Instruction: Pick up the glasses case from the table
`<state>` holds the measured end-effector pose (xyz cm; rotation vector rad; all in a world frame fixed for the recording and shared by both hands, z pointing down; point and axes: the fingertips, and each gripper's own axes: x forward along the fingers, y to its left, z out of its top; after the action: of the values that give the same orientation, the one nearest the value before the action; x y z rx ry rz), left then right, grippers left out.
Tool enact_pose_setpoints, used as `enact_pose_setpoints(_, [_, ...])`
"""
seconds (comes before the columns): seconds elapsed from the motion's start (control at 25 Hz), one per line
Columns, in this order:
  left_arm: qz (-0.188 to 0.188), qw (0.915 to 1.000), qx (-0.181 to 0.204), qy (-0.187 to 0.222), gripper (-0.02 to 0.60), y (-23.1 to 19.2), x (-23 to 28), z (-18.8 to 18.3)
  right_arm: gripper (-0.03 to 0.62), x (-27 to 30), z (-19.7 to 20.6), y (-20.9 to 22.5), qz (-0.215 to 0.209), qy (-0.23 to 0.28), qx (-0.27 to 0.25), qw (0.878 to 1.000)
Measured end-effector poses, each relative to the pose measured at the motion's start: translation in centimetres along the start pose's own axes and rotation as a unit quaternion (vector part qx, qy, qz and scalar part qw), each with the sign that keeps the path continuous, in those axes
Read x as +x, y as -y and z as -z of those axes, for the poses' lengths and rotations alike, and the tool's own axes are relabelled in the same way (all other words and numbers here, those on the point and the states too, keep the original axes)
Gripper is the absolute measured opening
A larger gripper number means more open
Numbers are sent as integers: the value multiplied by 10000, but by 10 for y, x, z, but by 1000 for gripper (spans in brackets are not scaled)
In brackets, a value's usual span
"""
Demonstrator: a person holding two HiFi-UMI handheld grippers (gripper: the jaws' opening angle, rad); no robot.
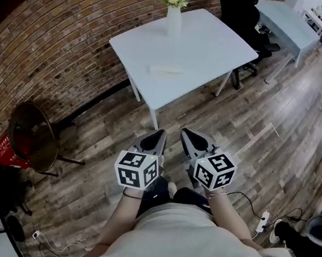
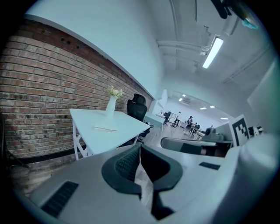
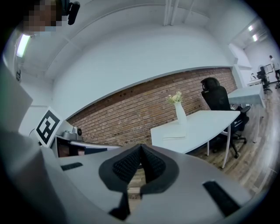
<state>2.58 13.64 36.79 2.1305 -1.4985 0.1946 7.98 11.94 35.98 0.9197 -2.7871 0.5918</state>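
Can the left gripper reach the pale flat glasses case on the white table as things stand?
Probably not yet: the left gripper is shut, above wooden floor, short of the white table. The pale flat glasses case lies mid-table, near the white vase. Nothing blocks the way.

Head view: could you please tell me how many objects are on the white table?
2: the vase of flowers stands at the far edge of the table, and the glasses case lies flat nearer its middle. Nothing there looks hidden.
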Motion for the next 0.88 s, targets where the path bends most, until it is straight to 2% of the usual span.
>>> enact_pose_setpoints(0.4, [-17, 9999, -138, 50, 11, -66, 68, -35, -2, 75, -11, 49, 198, -97, 173, 9996])
enact_pose_setpoints(0.56, [305, 9994, -135, 120, 11, -96, 101, -63, -2, 119, -29, 73, 183, -127, 152, 9996])
enact_pose_setpoints(0.64, [360, 9992, -56, 137, 11, -116, 116, -81, -2, 143, -43, 85, 228, -136, 59, 9996])
enact_pose_setpoints(0.76, [175, 9995, 216, 164, 11, -147, 135, -107, -2, 174, -63, 100, 328, -70, 52, 9994])
enact_pose_setpoints(0.88, [276, 9992, 295, 54, 11, -165, 160, -122, -2, 199, -76, 116, 431, -73, 49, 9990])
